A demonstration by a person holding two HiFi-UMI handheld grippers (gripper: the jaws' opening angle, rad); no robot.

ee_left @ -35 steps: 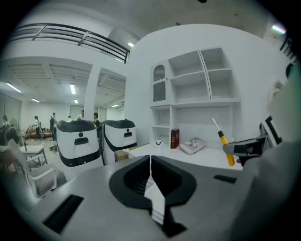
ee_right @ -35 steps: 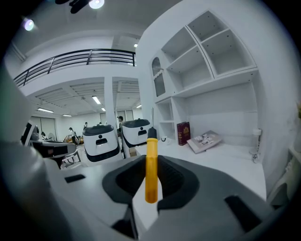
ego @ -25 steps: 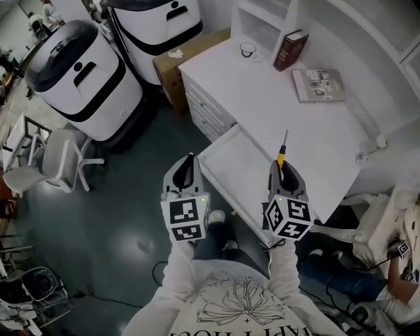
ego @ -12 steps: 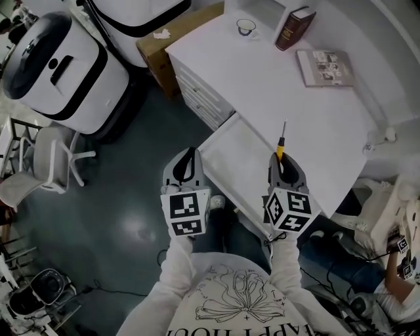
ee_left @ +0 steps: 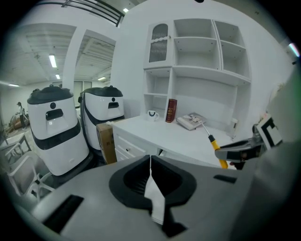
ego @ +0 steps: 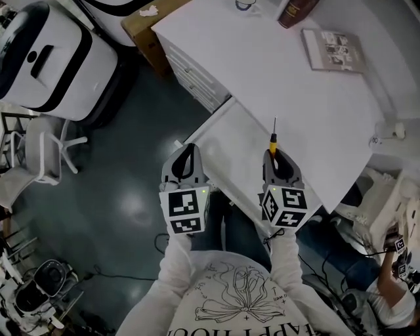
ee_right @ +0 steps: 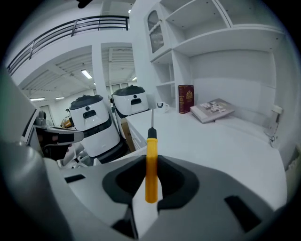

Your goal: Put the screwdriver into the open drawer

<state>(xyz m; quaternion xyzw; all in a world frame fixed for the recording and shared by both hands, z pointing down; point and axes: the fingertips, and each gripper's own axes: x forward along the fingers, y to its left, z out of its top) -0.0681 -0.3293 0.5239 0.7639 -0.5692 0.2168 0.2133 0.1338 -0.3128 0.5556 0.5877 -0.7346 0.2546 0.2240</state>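
Note:
A screwdriver (ego: 273, 136) with a yellow handle and a thin metal shaft sticks forward out of my right gripper (ego: 273, 153), which is shut on the handle. In the right gripper view the screwdriver (ee_right: 151, 164) stands upright between the jaws of my right gripper (ee_right: 151, 157). It hangs over the open white drawer (ego: 234, 146), pulled out from the desk (ego: 275, 72). My left gripper (ego: 188, 149) is shut with nothing in it, beside the drawer's left corner and above the floor. In the left gripper view, my left gripper (ee_left: 150, 159) shows jaws that meet, and the screwdriver (ee_left: 215, 145) appears at right.
On the desk lie a magazine (ego: 332, 50) and a dark red book (ego: 293, 10). Closed drawers (ego: 193, 69), a cardboard box (ego: 146, 25) and a white machine (ego: 46, 56) stand to the left. A chair (ego: 39, 152) is on the floor. A person (ego: 387, 289) sits at lower right.
Both grippers have sunk toward the drawer and tipped further down. The desk has slid up in the head view. The screwdriver stays gripped in the right gripper.

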